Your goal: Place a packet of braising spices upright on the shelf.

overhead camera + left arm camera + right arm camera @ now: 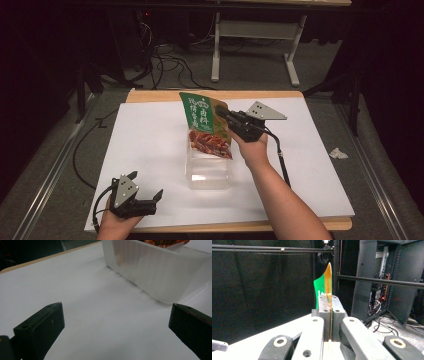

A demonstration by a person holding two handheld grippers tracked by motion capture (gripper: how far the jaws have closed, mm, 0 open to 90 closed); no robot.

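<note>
A white sheet (150, 150) is seen laid over a wooden table (150, 95) in the high view. At the sheet's centre a translucent plastic container (210, 172) is stood, and a green and red snack pouch (205, 125) is held upright with its lower end inside the container's far part, its top tilted toward 11 o'clock.

The pouch's upper right edge is pinched by the right gripper (222, 114), which is placed at about 2 o'clock from the container and is carried by a hand (252, 147) entering from 5 o'clock. In the right gripper view the two jaws are pressed together on the pouch's thin edge (327, 282), which rises green and orange between them.

The left gripper (147, 192) is held low over the sheet at about 8 o'clock from the container, well apart from it, with its jaws spread and nothing between them. In the left gripper view the container's ribbed wall (155, 275) is seen at 1 o'clock beyond the open jaws, with the red of the pouch (162, 242) showing above its rim.

A crumpled scrap of white paper (338, 153) is lying on the grey floor just off the sheet at 3 o'clock.
</note>
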